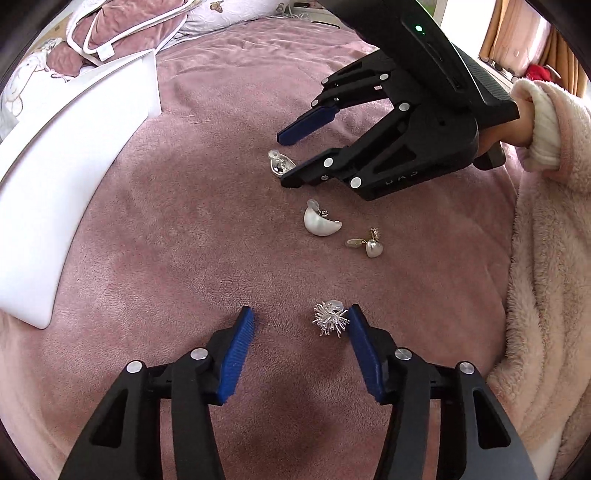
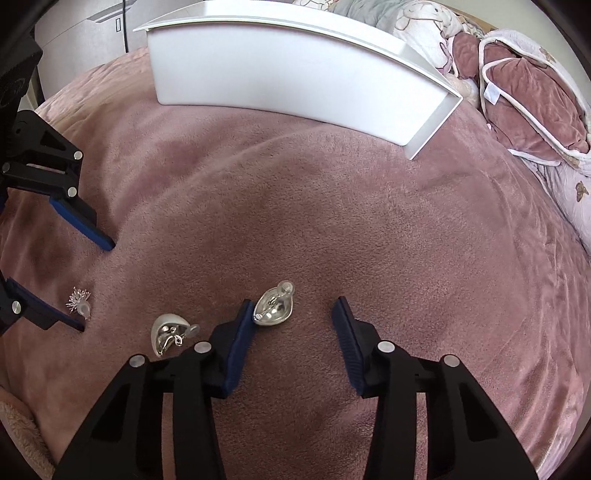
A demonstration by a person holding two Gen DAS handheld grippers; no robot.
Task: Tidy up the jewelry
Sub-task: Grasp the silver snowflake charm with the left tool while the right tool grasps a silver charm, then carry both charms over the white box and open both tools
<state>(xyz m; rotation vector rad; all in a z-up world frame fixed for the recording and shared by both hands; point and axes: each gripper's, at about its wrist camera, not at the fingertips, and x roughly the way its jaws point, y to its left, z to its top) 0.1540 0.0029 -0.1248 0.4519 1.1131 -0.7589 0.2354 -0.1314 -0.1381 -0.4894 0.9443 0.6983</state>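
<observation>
Open blanket (image 2: 332, 221) before white tray (image 2: 295, 74)

Soft, even daylight fills both views, brightest at the upper right of the left wrist frame. Shadows are faint. Fisheye distortion bends the white plastic tray (image 2: 295, 74) and darkens the corners.

2 close wrist views share the blanket (image 1: 177, 229)

A mauve plush blanket (image 1: 184, 206) covers the bed. At the head of the bed lies a mauve velvet pillow (image 2: 524, 92) with white piping, resting on pale bedding printed with butterflies (image 2: 576, 192). A fluffy pink robe (image 1: 546, 258) lies along the bed's near edge. Past the far corner hang orange curtains (image 1: 517, 29), and a grey cabinet (image 2: 85, 33) stands beyond the opposite edge.
</observation>
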